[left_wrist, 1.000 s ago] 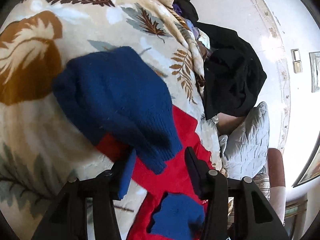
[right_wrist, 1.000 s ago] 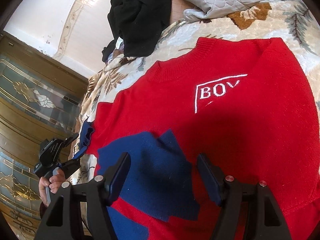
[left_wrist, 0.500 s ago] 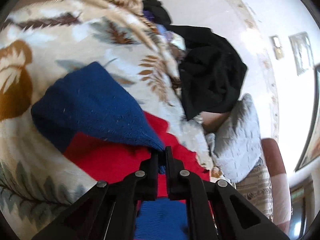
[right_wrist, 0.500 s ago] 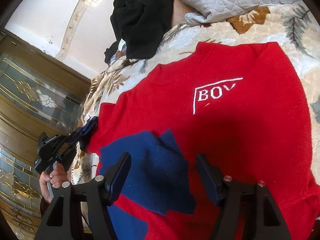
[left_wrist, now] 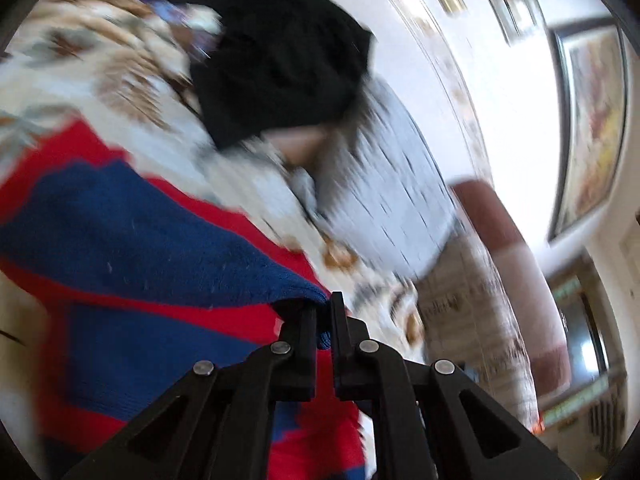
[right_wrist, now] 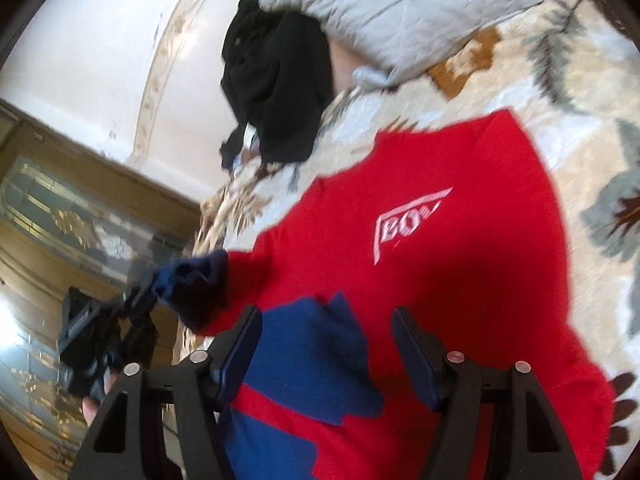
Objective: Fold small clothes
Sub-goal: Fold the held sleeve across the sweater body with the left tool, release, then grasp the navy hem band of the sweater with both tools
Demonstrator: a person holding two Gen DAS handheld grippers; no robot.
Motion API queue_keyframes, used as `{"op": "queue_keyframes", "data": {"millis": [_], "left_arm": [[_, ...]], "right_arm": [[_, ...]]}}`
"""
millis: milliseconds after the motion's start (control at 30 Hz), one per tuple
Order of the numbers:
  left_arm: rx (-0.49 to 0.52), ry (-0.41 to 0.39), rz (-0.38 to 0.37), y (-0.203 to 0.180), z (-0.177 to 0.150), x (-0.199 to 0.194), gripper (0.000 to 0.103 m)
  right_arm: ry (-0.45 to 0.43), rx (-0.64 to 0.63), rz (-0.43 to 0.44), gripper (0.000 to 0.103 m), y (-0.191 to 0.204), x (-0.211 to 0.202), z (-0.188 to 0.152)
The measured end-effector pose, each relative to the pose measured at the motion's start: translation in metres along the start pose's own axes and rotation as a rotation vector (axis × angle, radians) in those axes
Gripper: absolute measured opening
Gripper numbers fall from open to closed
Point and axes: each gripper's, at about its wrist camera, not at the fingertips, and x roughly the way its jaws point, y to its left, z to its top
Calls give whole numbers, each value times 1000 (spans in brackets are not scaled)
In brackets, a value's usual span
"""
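A red knit sweater [right_wrist: 460, 280] with navy patches and a white "BOY" logo lies flat on a leaf-patterned blanket [right_wrist: 580, 168]. My left gripper [left_wrist: 323, 312] is shut on the cuff of its navy sleeve [left_wrist: 152, 248] and holds it lifted over the red body. In the right wrist view the left gripper [right_wrist: 140, 300] shows at the left with the sleeve [right_wrist: 192, 280] bunched in it. My right gripper [right_wrist: 326, 344] is open and empty, hovering over the navy patch [right_wrist: 312, 344] near the sweater's hem.
A pile of black clothes [left_wrist: 280, 60] [right_wrist: 276, 80] lies at the bed's far side beside a grey quilted pillow [left_wrist: 384, 192] [right_wrist: 400, 8]. A wooden cabinet with glass panels [right_wrist: 60, 220] stands at the left. The wall carries framed pictures [left_wrist: 592, 120].
My left gripper closed on the navy sleeve cuff, then lifted and carried it across over the sweater's body. My right gripper stayed open over the hem.
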Motion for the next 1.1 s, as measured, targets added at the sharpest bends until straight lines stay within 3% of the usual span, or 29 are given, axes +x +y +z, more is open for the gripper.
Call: {"op": "queue_keyframes", "data": {"millis": [67, 133, 200, 300, 367, 500, 633, 733, 767, 800, 833, 933, 1100], "left_arm": [[30, 91, -43, -17, -14, 24, 7], [70, 180, -44, -31, -27, 41, 19], [135, 200, -39, -42, -33, 40, 31], [172, 125, -6, -41, -27, 14, 45], [158, 65, 18, -30, -15, -5, 46], [126, -35, 208, 4, 12, -31, 46], [69, -57, 330, 33, 18, -44, 46], [49, -57, 376, 47, 18, -53, 46], [46, -55, 385, 50, 18, -55, 46], [44, -52, 393, 52, 17, -56, 46], [44, -50, 398, 55, 17, -58, 46], [34, -56, 438, 65, 19, -61, 46], [-19, -89, 479, 81, 25, -73, 46]], "right_arm": [[-44, 38, 0, 71, -9, -12, 8], [-71, 75, 1, 71, -18, -21, 15], [-79, 138, 26, 72, -29, -29, 19], [-43, 210, 80, 72, -39, -25, 22], [-3, 218, 71, 72, -38, -16, 21], [86, 184, -8, 72, -29, 10, 14], [123, 165, -64, 72, -25, 37, 8], [124, 127, -80, 70, -17, 55, 4], [114, 93, -91, 68, -10, 58, 3], [117, 63, -101, 52, -5, 62, 2], [132, 24, -116, 26, 2, 68, 1], [118, -97, -203, 13, 23, 76, -8], [-47, -204, -309, 8, 39, 37, 2]]}}
